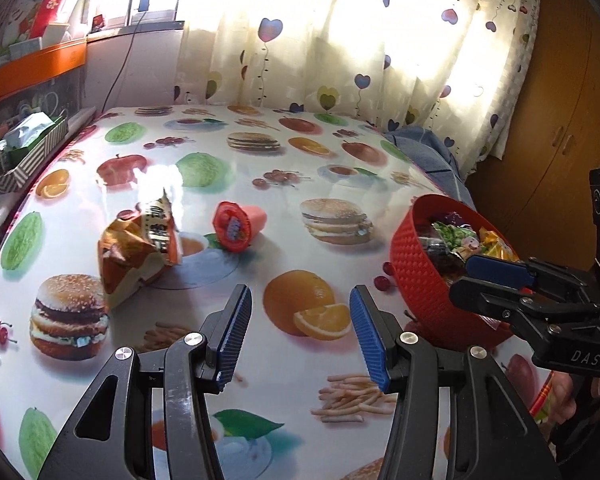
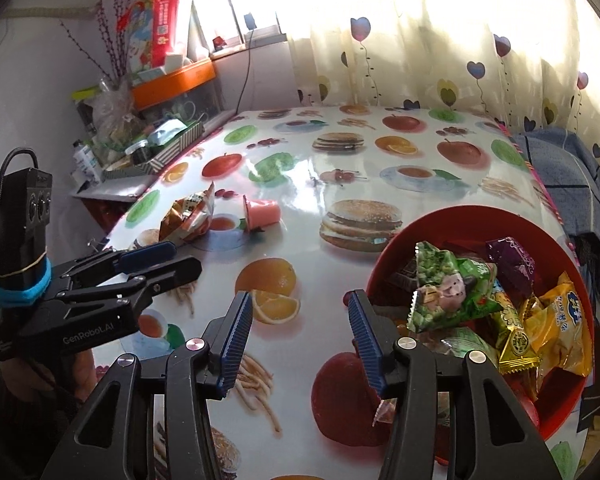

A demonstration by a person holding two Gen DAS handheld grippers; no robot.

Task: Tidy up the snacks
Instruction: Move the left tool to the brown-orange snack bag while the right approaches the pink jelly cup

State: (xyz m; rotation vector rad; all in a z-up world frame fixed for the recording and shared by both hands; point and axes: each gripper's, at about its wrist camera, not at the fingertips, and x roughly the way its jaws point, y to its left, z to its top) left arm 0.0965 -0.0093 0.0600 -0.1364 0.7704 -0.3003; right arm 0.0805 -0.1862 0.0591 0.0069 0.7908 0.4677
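"GenRobot.AI" on left tongs, "DAS" on right tongs.

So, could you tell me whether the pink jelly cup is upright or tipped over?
Tipped over: the jelly cup lies on its side on the table, foil lid facing sideways.

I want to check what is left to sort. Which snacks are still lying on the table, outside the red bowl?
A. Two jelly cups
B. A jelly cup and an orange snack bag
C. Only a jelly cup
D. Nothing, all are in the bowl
B: the jelly cup lies on its side beside the orange snack bag on the table, both apart from the red bowl.
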